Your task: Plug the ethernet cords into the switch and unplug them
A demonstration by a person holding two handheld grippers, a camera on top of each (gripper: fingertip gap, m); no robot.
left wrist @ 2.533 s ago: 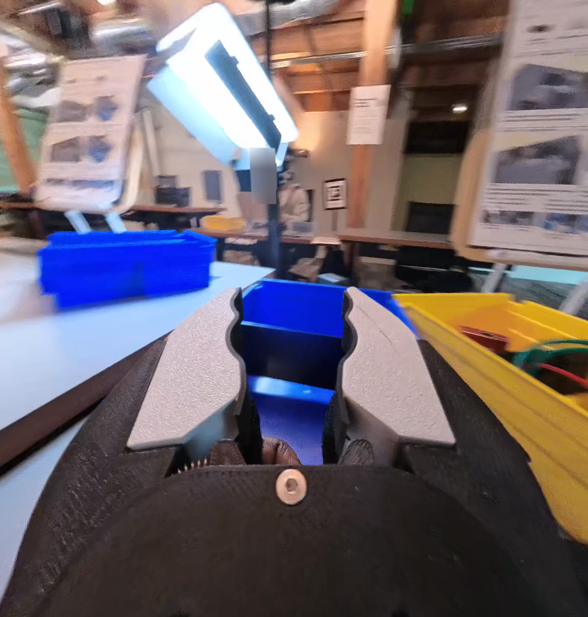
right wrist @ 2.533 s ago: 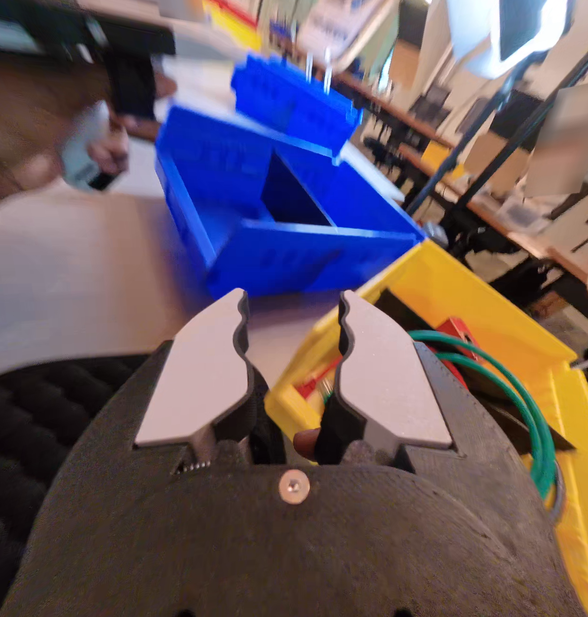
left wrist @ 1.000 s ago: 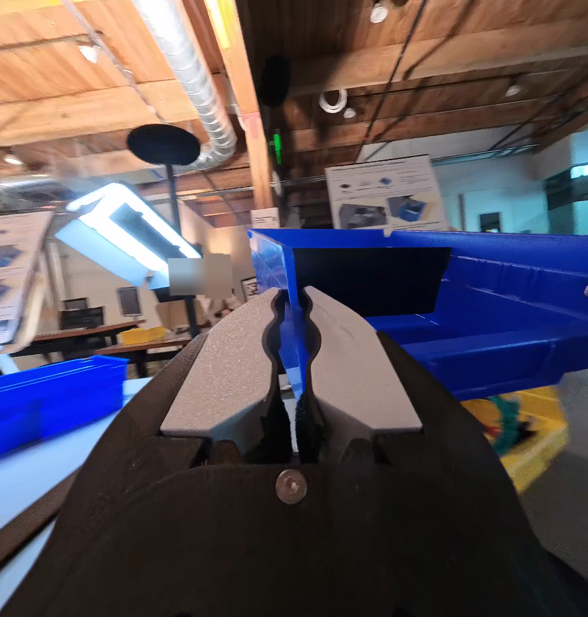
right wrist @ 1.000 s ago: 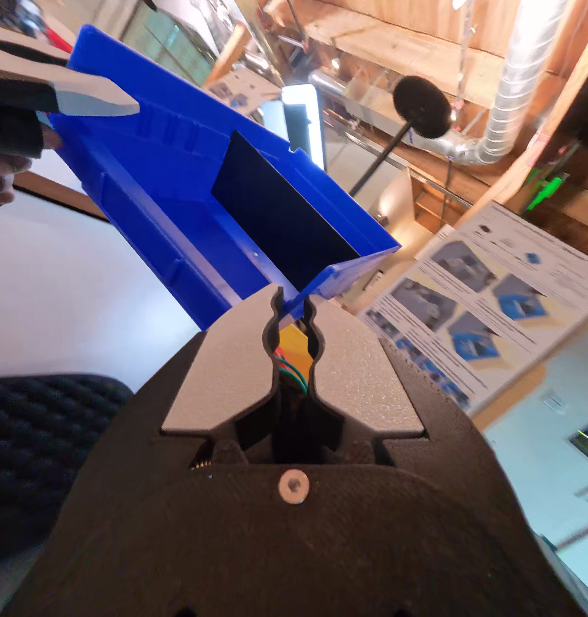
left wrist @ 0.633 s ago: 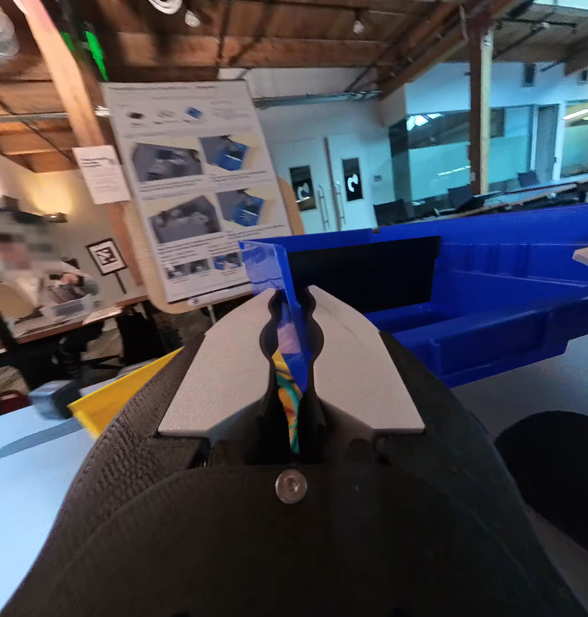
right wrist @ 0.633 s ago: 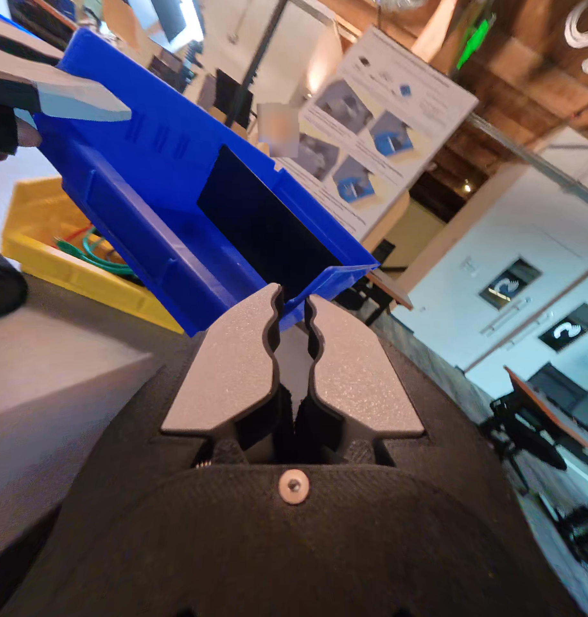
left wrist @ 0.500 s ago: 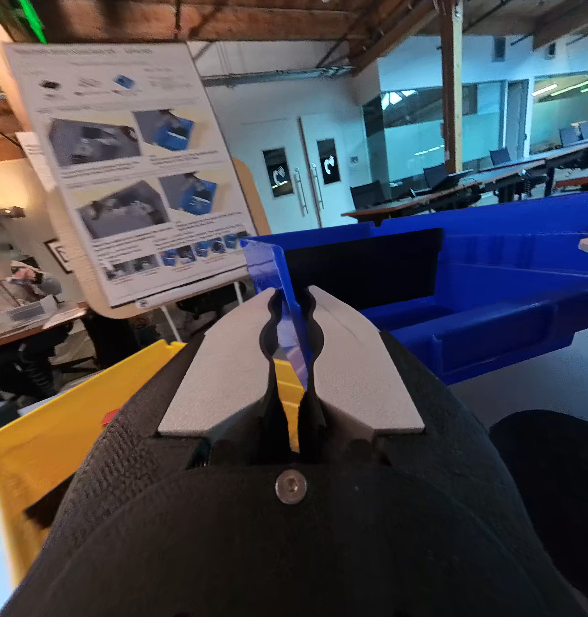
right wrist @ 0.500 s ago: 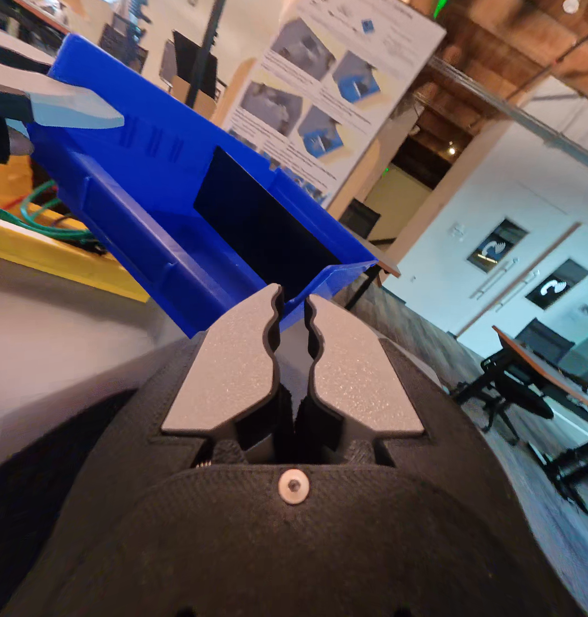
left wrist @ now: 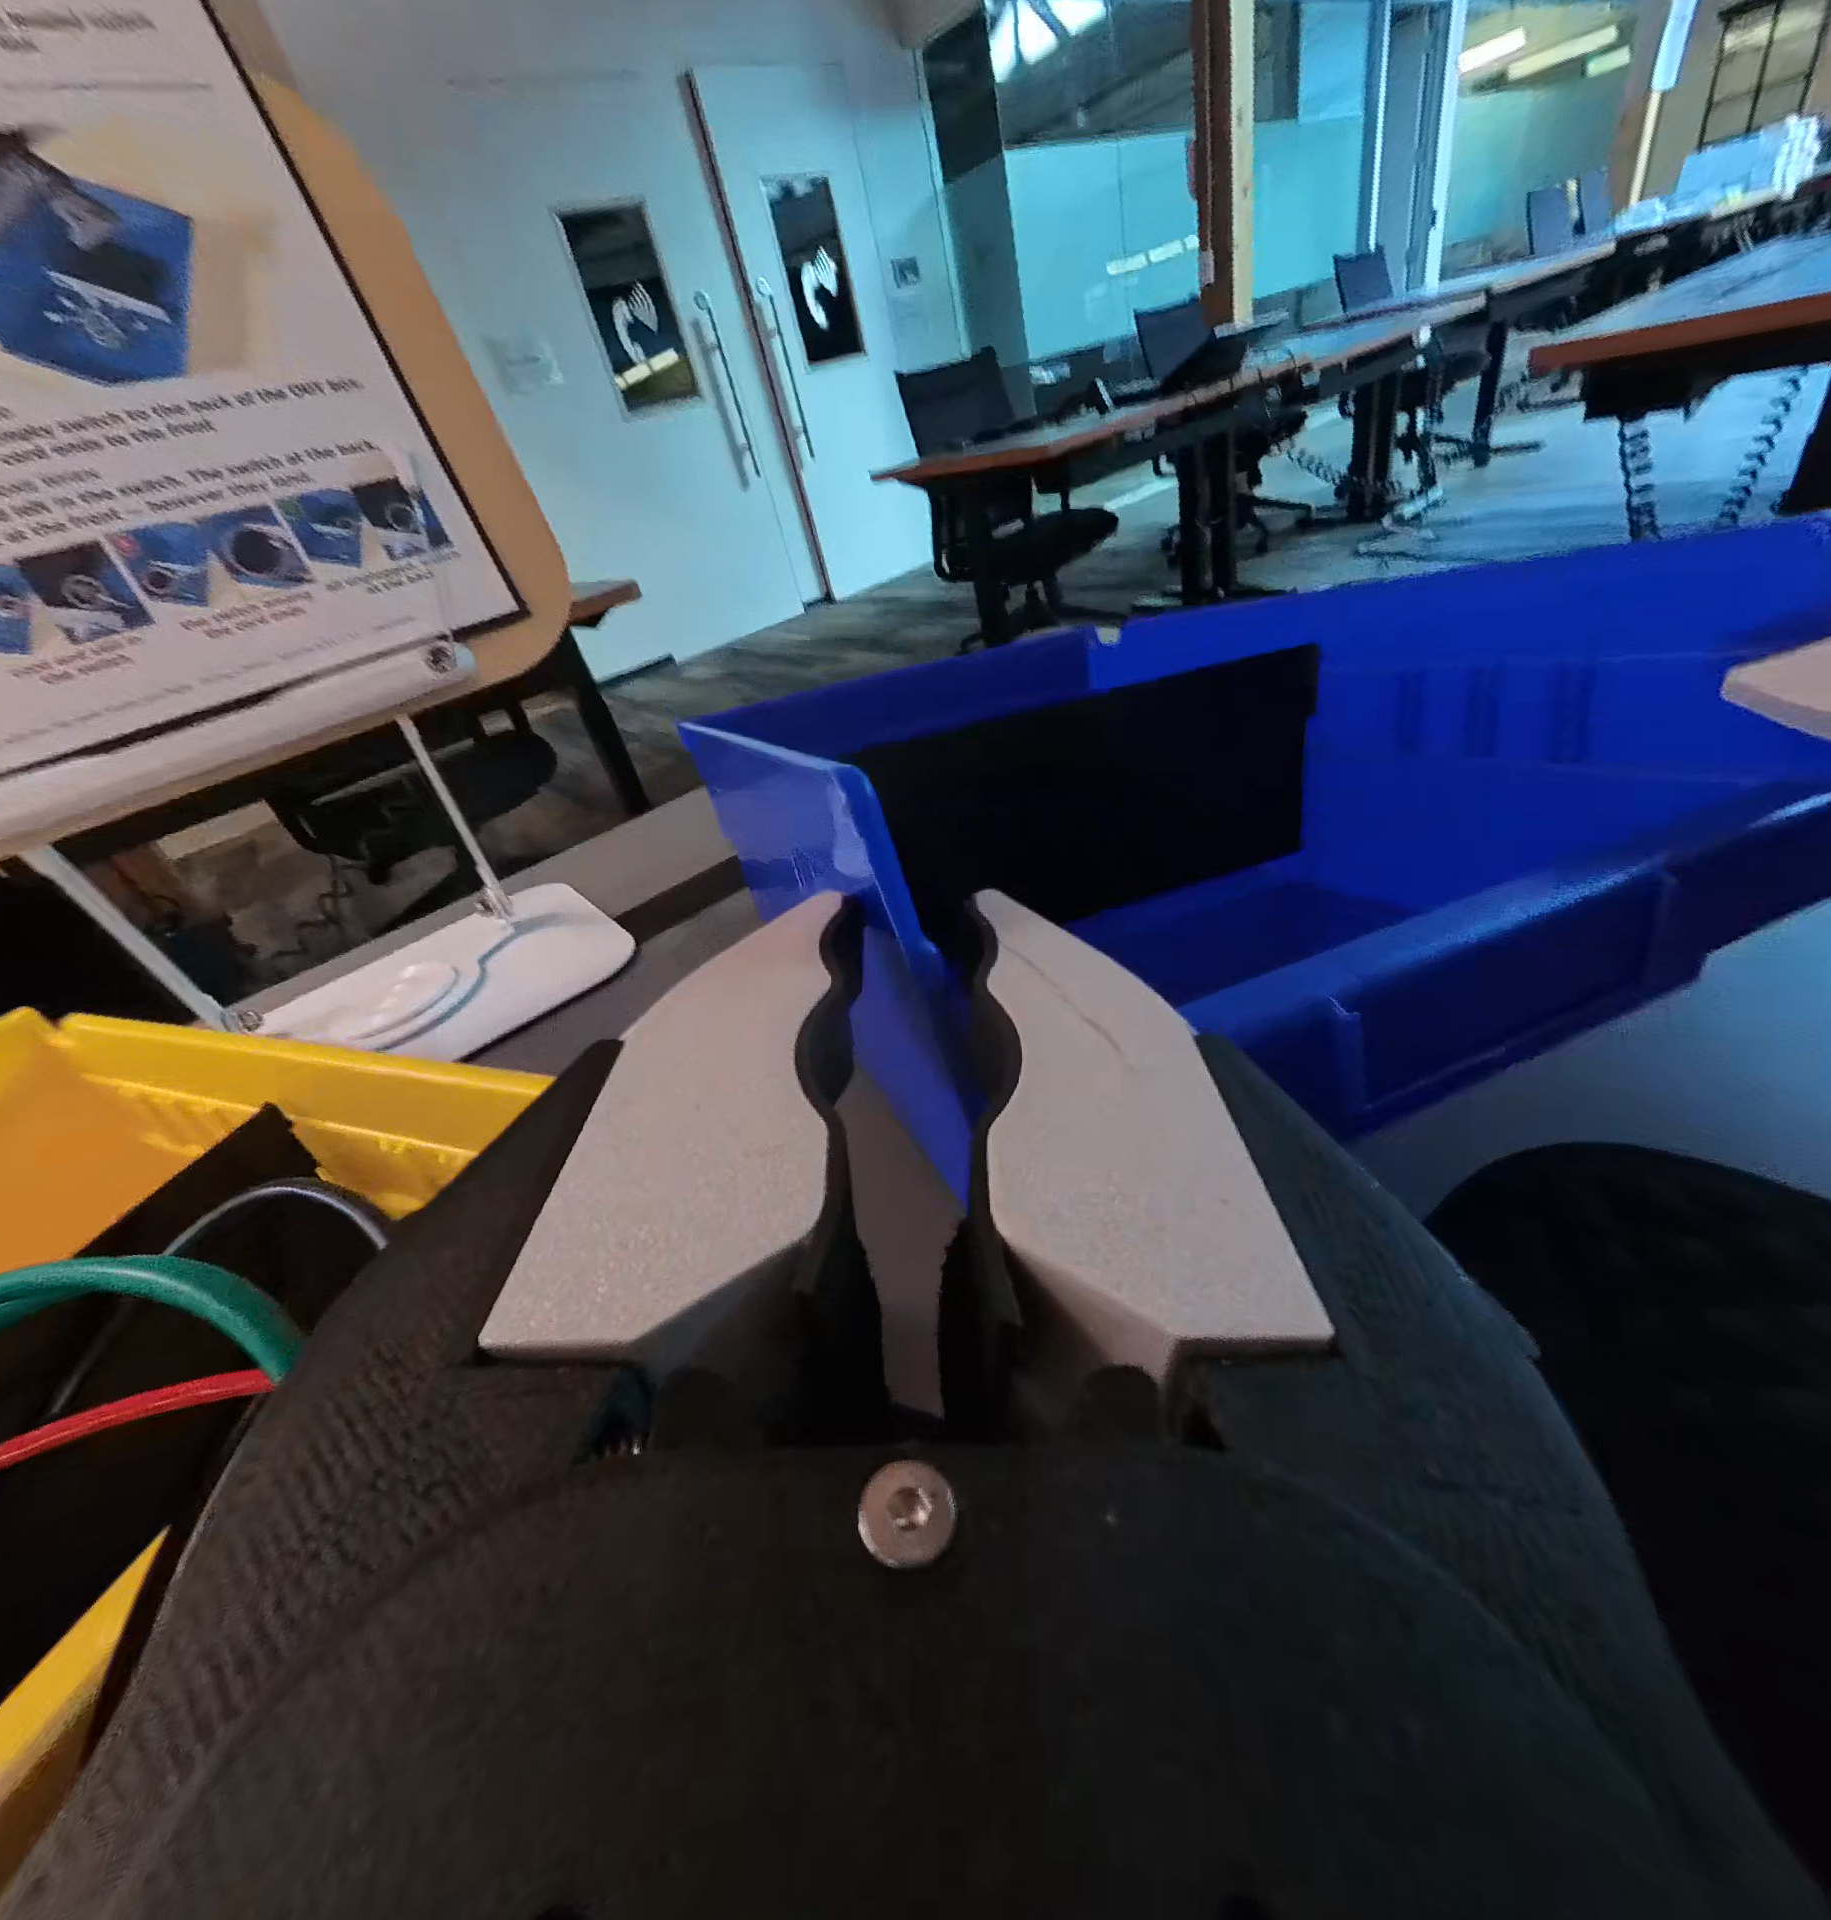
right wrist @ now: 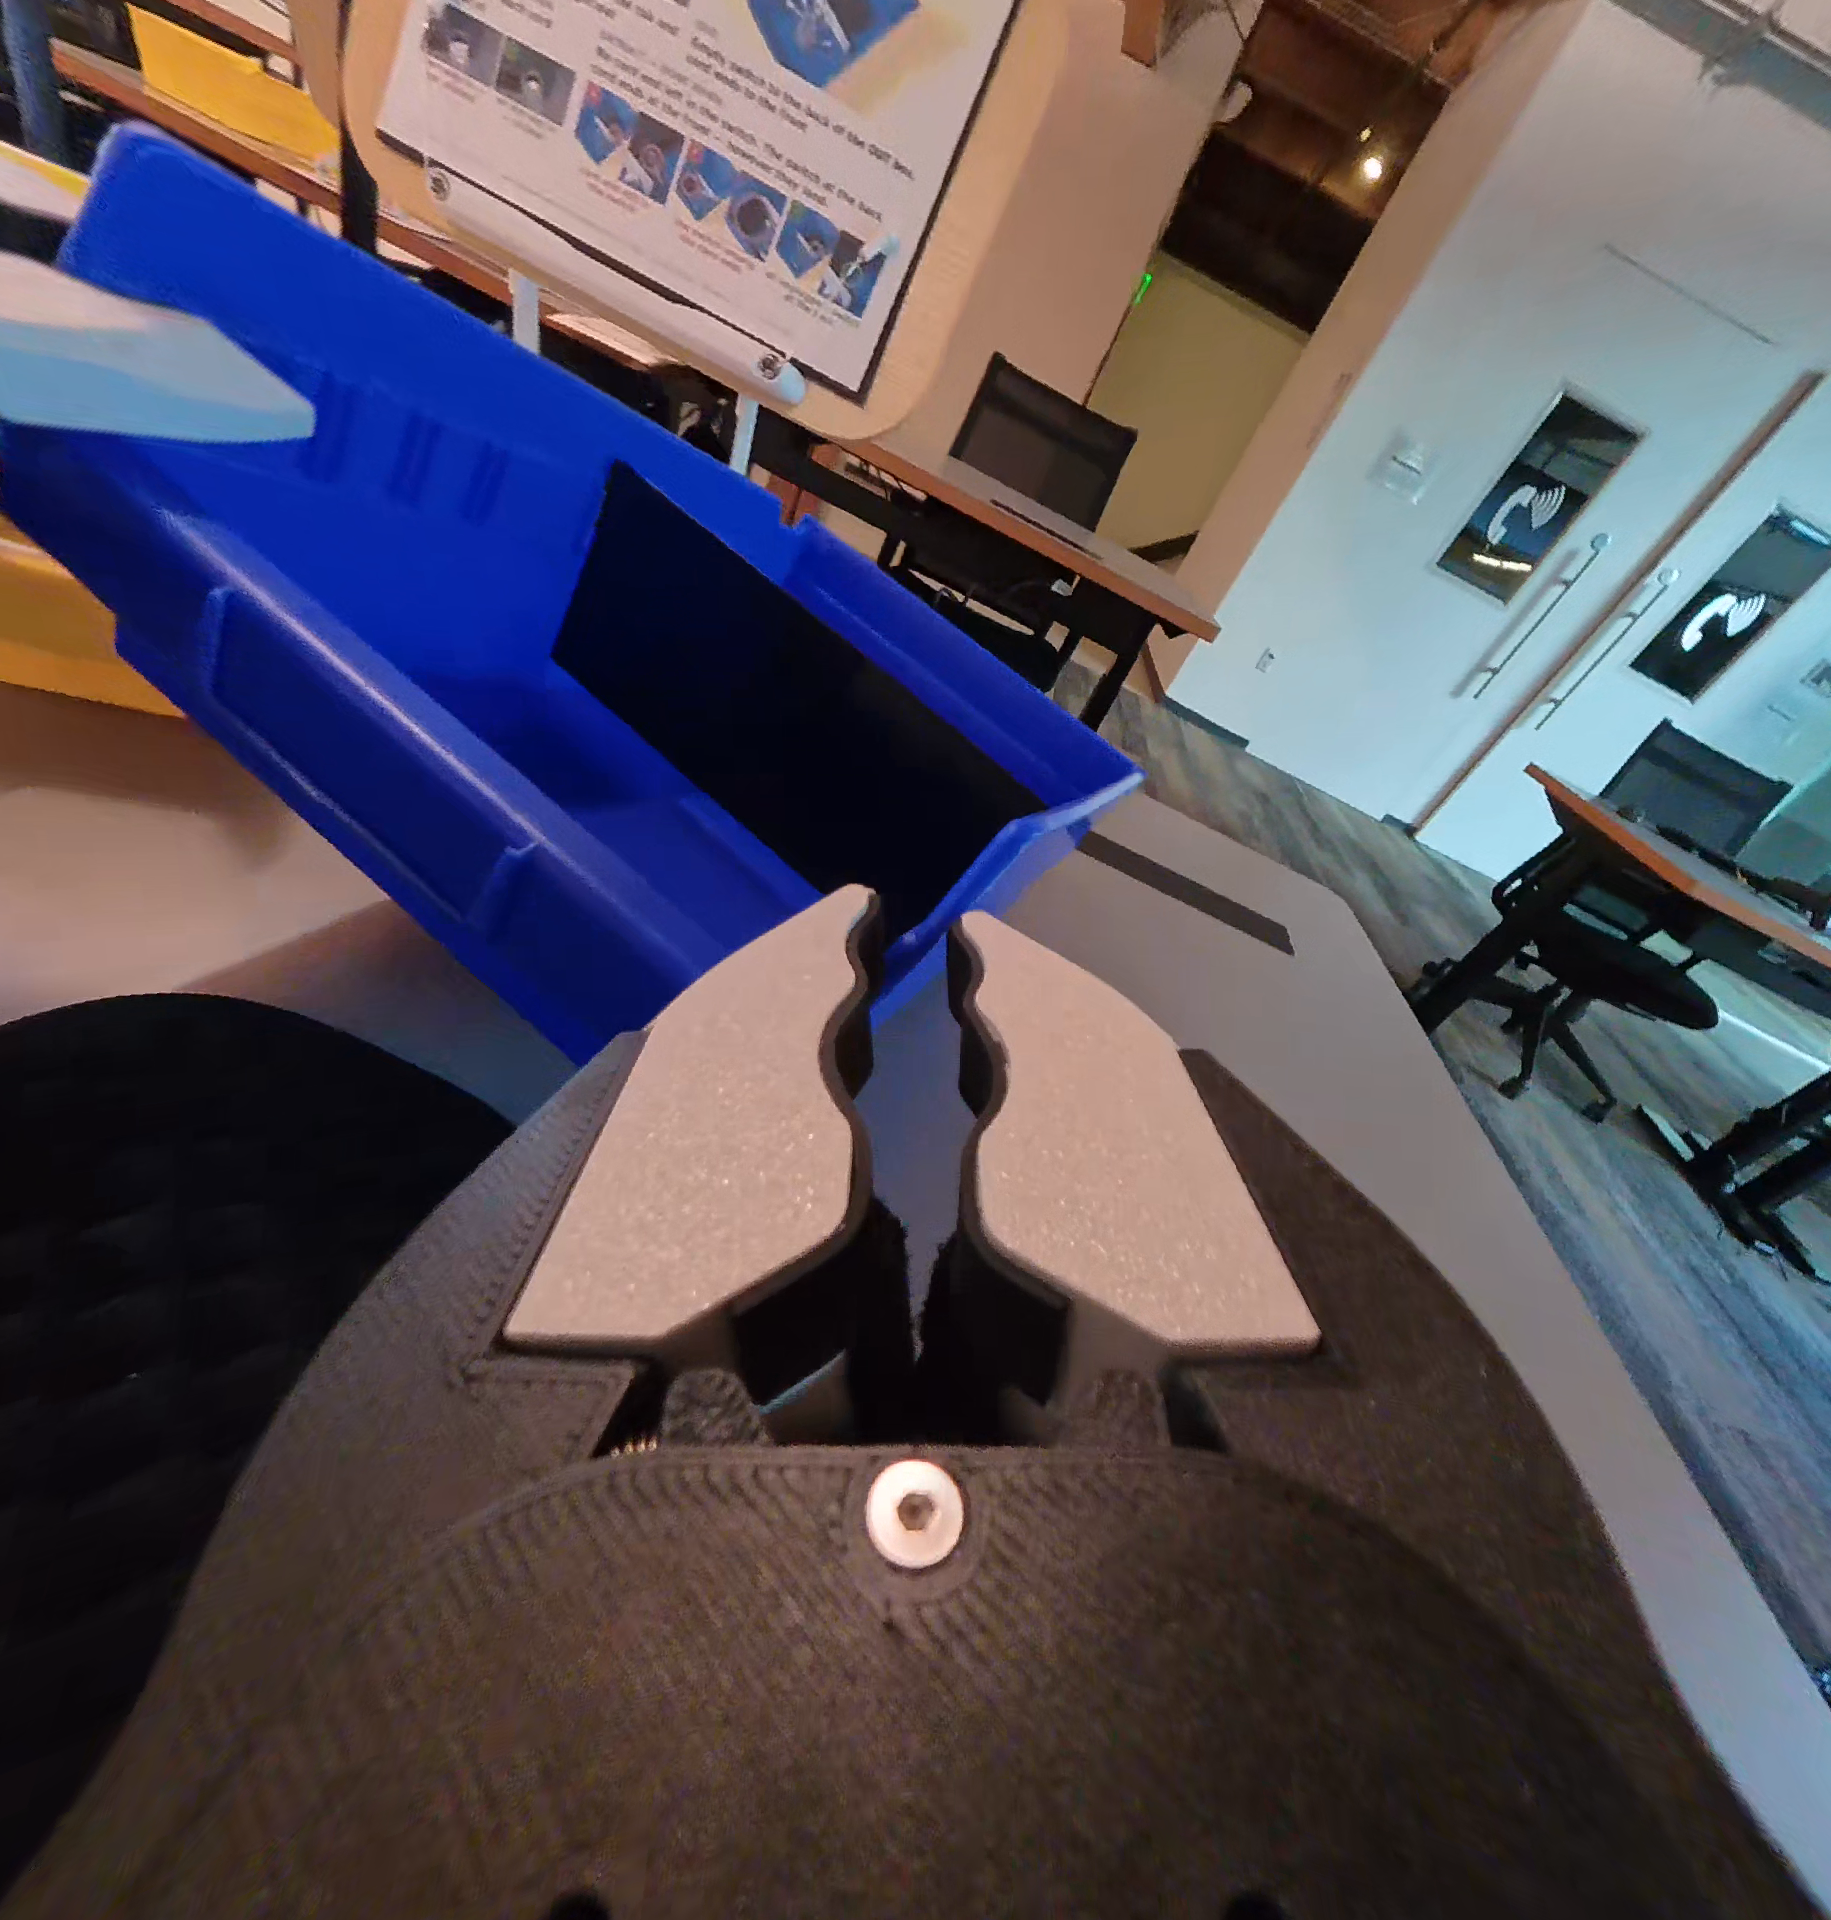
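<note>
Both grippers hold an empty blue bin [left wrist: 1410,883] with a black panel [left wrist: 1087,779] on its end wall. My left gripper [left wrist: 906,914] is shut on one corner of the bin's wall. My right gripper [right wrist: 911,914] is shut on the opposite corner of the blue bin [right wrist: 423,675]. The left gripper's finger [right wrist: 132,374] shows at the bin's far corner in the right wrist view. A green cord [left wrist: 132,1283] and a red cord [left wrist: 111,1413] lie in a yellow bin [left wrist: 215,1081] to the left. No switch is in view.
A black mat [left wrist: 1669,1351] lies on the grey table [right wrist: 1254,987] near me. An instruction board [left wrist: 163,416] on a white stand base [left wrist: 454,966] stands behind the yellow bin. Desks and chairs fill the room beyond the table edge. The tips of one gripper are about 20 cm away from the tips of the other.
Both grippers have swung down with the blue bin, from pointing at the ceiling to near level over the table. The yellow bin with cords has come into the left view.
</note>
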